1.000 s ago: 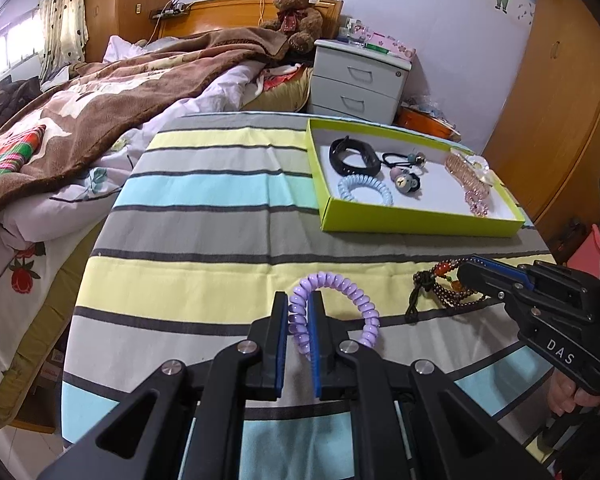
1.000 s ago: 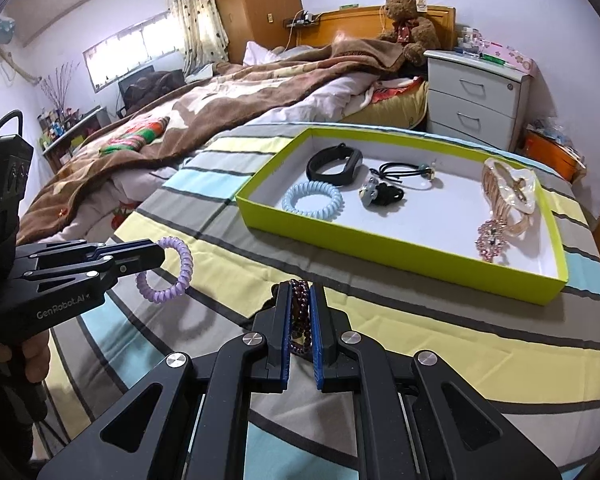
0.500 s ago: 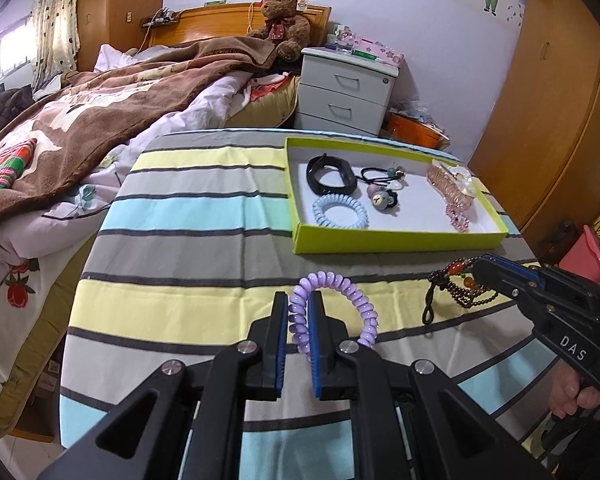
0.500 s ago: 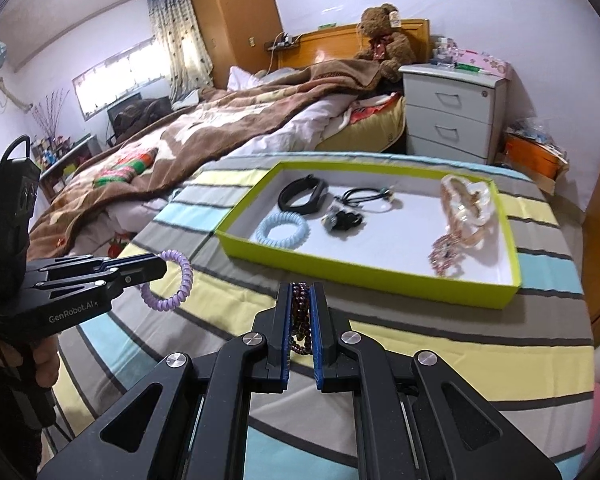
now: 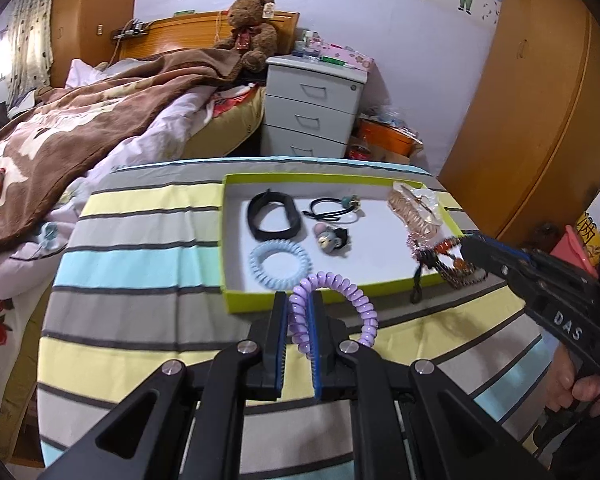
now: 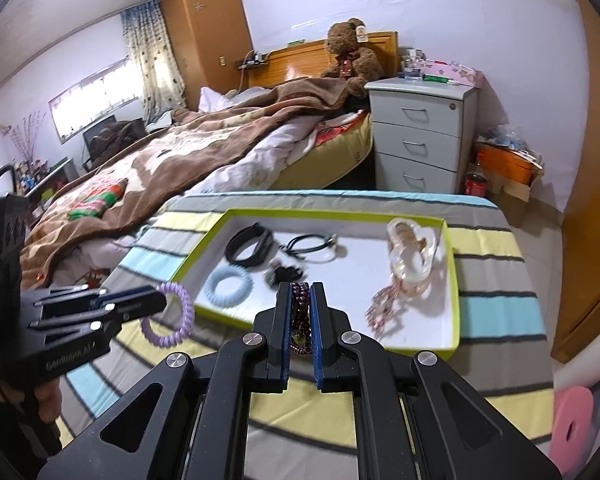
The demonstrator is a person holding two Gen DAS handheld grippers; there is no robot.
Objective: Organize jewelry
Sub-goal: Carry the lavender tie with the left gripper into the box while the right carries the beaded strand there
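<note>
My left gripper [image 5: 298,300] is shut on a purple spiral hair tie [image 5: 352,298], held above the striped table just before the green tray's near wall [image 5: 260,300]. It also shows in the right wrist view [image 6: 168,314]. My right gripper [image 6: 300,292] is shut on a dark beaded bracelet [image 6: 300,320], held over the tray's near edge; the bracelet also shows in the left wrist view [image 5: 446,258]. In the tray [image 6: 454,280] lie a black band [image 5: 274,216], a blue spiral tie [image 5: 280,260], a black elastic [image 5: 334,206], a small charm [image 5: 332,240] and pink-gold jewelry [image 5: 416,212].
The striped cloth covers the table [image 5: 140,264]. A bed with a brown blanket [image 5: 80,128] lies to the left, with a white drawer unit [image 5: 312,108] behind the table. A wooden wardrobe [image 5: 532,120] stands at the right.
Both grippers have risen and moved forward toward the tray, each still holding its item. The beaded bracelet now hangs over the tray's near right edge.
</note>
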